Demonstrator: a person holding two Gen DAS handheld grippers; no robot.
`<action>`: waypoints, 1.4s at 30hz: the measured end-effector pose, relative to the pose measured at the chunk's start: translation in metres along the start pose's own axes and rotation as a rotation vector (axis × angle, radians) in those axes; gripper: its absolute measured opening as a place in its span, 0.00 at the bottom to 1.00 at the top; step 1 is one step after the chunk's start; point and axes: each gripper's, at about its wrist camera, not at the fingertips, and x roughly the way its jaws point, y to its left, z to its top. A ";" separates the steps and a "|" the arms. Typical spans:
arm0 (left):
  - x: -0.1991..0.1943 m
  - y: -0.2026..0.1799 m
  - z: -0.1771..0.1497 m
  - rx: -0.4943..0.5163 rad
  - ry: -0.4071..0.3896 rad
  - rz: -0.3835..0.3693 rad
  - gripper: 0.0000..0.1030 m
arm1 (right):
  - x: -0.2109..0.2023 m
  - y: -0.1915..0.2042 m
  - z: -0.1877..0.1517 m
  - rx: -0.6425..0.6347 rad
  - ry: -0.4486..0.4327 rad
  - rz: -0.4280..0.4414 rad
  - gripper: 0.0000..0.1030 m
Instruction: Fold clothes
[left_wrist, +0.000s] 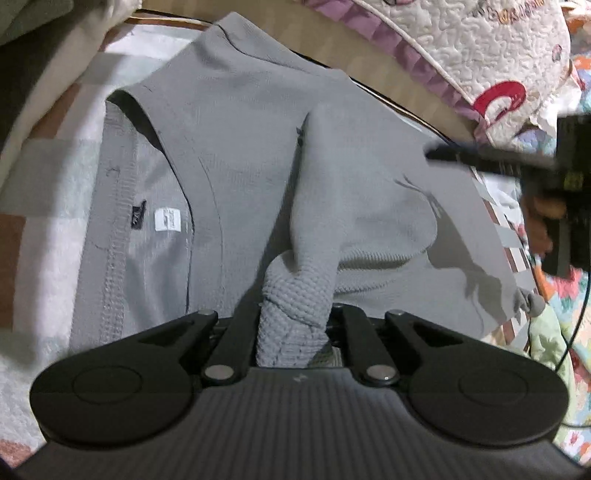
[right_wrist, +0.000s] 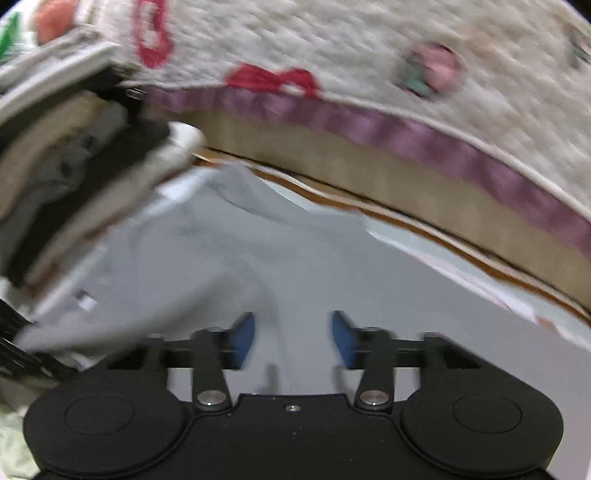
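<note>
Your left wrist view is sharp and looks down on a grey sweater (left_wrist: 236, 155) spread flat on a checked blanket (left_wrist: 55, 206) in white, grey and brown squares. Your left hand-held gripper (left_wrist: 291, 332) is clamped on the ribbed cuff of a sleeve (left_wrist: 317, 206), which rises from the sweater's body in a bunched fold straight toward the camera. Only this view shows the open neckline at the left with a white label (left_wrist: 167, 220) and a small dark tag (left_wrist: 138, 214) inside it. It also shows your right hand-held gripper (left_wrist: 443, 154) from outside, as a dark blurred shape at the right edge above the sweater's far side, held by your hand (left_wrist: 543, 221). A quilted cover with a purple border (left_wrist: 461, 48) runs across the top right. Your right wrist view is smeared by motion. In it the right hand-held gripper (right_wrist: 293, 338) stands open, its blue pads (right_wrist: 245, 341) well apart with nothing between them, above plain grey sweater fabric (right_wrist: 295, 258). Only this view shows a stack of folded clothes (right_wrist: 74, 177) at the left, beside the sweater, and the same quilted cover (right_wrist: 332, 48) filling the top. No bin or basket shows in either view.
</note>
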 end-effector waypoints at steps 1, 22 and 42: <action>-0.002 -0.001 0.001 0.007 -0.007 0.000 0.05 | -0.001 -0.008 -0.007 0.044 0.027 0.024 0.52; -0.040 0.003 0.003 0.029 -0.043 0.019 0.05 | -0.168 -0.114 -0.261 0.448 0.285 -0.669 0.62; -0.031 0.028 -0.002 -0.125 -0.016 0.000 0.39 | -0.138 -0.154 -0.260 1.063 -0.160 -0.440 0.70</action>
